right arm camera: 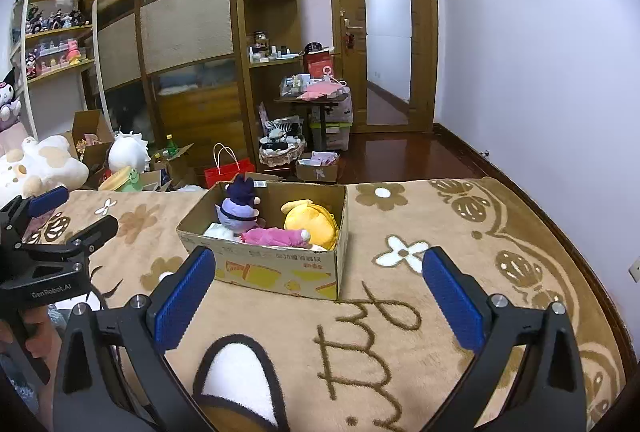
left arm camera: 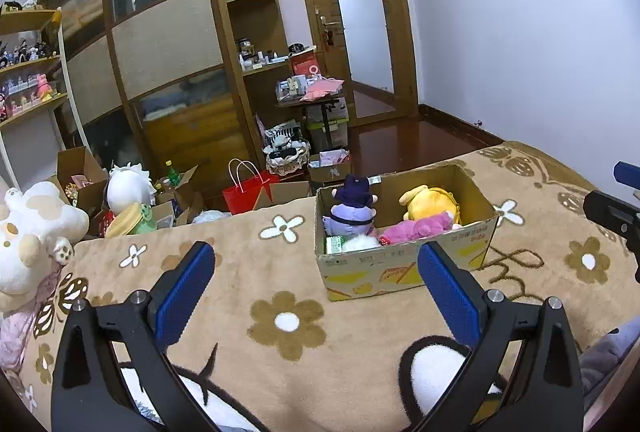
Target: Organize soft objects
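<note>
Blue pads face each other across a wide gap on both tools: your left tool (left arm camera: 316,264) and your right tool (right arm camera: 318,268) are spread wide and carry nothing, both hovering over the tan flowered blanket (right arm camera: 400,232) on the bed. Just ahead of them sits the cardboard box (right arm camera: 280,268), already holding a purple plush (right arm camera: 240,211), a pink plush (right arm camera: 276,236) lying across the front and a yellow plush (right arm camera: 312,218) at the back; something white shows low in the box too, though you cannot tell whether it is a fourth toy.

The box is light and its walls are thin, so a tool catching the rim would likely tip or slide it on the soft blanket. The pink plush lies high, and pushing another in could spill it over the edge.

Count: two tools, one box, three clear plushes inside, and one large white and tan plush (left arm camera: 36,232) well off to the left.
</note>
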Motion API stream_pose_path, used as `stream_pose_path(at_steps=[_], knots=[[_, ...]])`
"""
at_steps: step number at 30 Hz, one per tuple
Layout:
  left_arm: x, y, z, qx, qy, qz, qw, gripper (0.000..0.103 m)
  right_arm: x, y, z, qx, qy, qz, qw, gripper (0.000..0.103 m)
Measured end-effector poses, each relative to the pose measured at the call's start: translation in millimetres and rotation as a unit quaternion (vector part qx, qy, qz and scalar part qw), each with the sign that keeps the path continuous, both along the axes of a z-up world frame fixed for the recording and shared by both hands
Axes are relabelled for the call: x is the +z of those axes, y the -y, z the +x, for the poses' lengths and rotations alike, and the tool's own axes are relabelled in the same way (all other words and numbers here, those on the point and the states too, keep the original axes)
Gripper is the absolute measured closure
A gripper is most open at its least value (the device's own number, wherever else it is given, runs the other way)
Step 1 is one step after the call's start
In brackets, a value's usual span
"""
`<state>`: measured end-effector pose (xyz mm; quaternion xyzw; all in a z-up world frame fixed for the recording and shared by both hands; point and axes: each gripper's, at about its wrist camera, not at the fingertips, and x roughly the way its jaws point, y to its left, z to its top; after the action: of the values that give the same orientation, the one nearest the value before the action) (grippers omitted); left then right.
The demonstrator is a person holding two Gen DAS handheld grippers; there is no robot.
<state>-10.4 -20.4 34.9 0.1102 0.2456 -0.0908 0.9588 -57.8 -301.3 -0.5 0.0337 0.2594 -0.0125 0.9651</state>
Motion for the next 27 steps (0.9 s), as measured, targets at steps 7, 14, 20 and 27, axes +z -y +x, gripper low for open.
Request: stream_pose_path(at_steps=[7, 14, 20, 27], knots=[[-1.4, 1.1, -0.2, -0.002, -0.002, 0.003, 1.0000, 0.002, -0.9, -3.7, -2.6, -0.002, -0.003, -0.008, 1.000, 0.000], [-3.5, 0.8, 1.7, -0.002, -0.004, 0.003, 1.0000, 0.002, -0.7, -3.5, -2.6, -0.004, -0.004, -0.007, 1.000, 0.000], [-5.8, 2.1, 2.1, -0.002, -0.004, 0.004, 1.0000, 0.002, -1.4, -2.0, -2.1, -0.009, -0.003, -0.005, 1.000, 0.000], [-6.9, 5.3, 0.4, -0.001, 0.002, 0.011, 0.9999, 0.002, -1.4, -1.6, -2.2, -0.009, -0.002, -0.006, 1.000, 0.000]])
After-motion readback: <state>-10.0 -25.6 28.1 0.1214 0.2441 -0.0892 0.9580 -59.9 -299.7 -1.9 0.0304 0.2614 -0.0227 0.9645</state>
